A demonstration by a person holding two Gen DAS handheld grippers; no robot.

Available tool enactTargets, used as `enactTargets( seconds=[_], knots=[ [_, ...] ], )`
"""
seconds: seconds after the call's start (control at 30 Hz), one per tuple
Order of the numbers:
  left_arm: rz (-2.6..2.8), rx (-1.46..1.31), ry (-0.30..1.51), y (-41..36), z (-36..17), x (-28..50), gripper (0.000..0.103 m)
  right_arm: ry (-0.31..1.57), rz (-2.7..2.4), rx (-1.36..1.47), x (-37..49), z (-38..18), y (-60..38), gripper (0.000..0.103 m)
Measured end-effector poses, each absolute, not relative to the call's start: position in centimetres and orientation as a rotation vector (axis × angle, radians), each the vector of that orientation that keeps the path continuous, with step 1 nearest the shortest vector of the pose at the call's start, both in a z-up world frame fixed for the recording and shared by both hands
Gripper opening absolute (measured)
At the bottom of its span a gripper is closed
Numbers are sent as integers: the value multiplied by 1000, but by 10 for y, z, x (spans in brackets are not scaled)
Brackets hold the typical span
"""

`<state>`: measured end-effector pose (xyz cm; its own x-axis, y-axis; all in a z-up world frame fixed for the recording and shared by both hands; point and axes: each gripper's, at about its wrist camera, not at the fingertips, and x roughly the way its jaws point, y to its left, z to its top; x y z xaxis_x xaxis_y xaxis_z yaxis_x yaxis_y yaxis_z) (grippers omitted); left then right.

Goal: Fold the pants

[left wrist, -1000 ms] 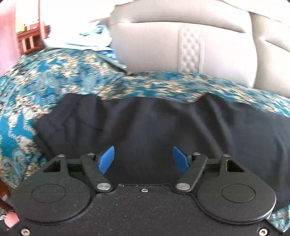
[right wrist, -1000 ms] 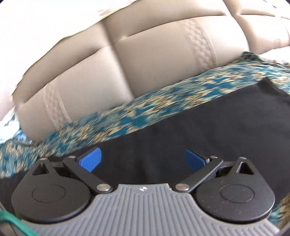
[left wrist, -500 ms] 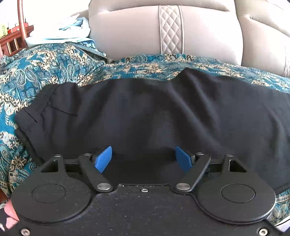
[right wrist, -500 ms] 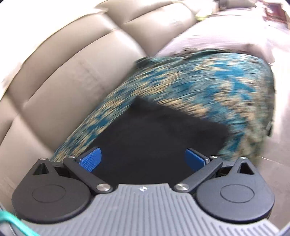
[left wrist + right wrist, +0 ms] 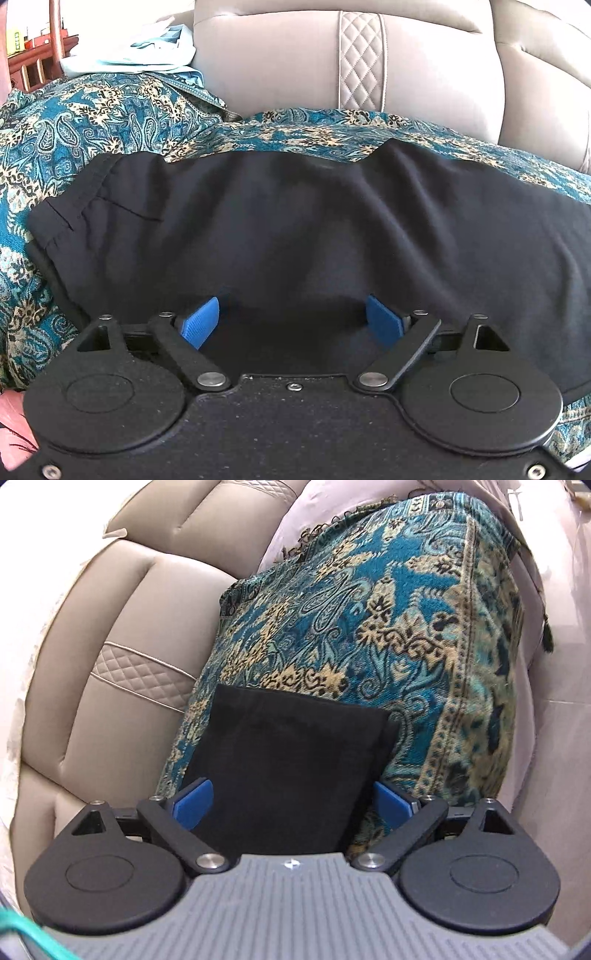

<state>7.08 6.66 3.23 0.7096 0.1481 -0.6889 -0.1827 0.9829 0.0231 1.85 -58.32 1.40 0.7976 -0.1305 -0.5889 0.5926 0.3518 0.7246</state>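
Black pants lie flat across a teal paisley cloth on a sofa seat, waistband at the left. My left gripper is open and empty, its blue pads just above the near edge of the pants' middle. In the right wrist view the leg end of the pants lies flat, hems pointing away. My right gripper is open and empty, its blue pads on either side of the leg, close above it.
The teal paisley cloth covers the seat and drapes over its right end. Beige leather sofa backrest stands behind. Light blue clothing is heaped at the back left. Wooden furniture is at far left.
My right gripper has swung right along the pants from the middle to the leg end. My left gripper has pulled back slightly; both have stayed open.
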Motion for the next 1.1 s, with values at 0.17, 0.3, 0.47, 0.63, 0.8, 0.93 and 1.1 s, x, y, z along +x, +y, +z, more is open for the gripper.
enactTargets(
  seconds=[0.17, 0.3, 0.47, 0.63, 0.8, 0.93, 1.1],
  knots=[
    [183, -56, 757, 68, 31, 71, 90, 440, -508, 1134, 24, 13, -584, 89],
    [176, -66, 759, 71, 30, 73, 94, 458, -530, 1061, 37, 14, -581, 68],
    [167, -61, 756, 73, 30, 72, 94, 505, -546, 924, 56, 19, -572, 50],
    [198, -44, 753, 77, 33, 70, 94, 537, -649, 879, 65, 21, -570, 11],
    [201, -68, 756, 90, 33, 63, 88, 507, -642, 821, 82, 33, -543, 8],
    [210, -93, 755, 96, 33, 59, 84, 522, -502, 640, 121, 50, -479, 7],
    [228, -110, 760, 95, 32, 59, 84, 579, -179, 424, 165, 61, -352, 6]
  ],
)
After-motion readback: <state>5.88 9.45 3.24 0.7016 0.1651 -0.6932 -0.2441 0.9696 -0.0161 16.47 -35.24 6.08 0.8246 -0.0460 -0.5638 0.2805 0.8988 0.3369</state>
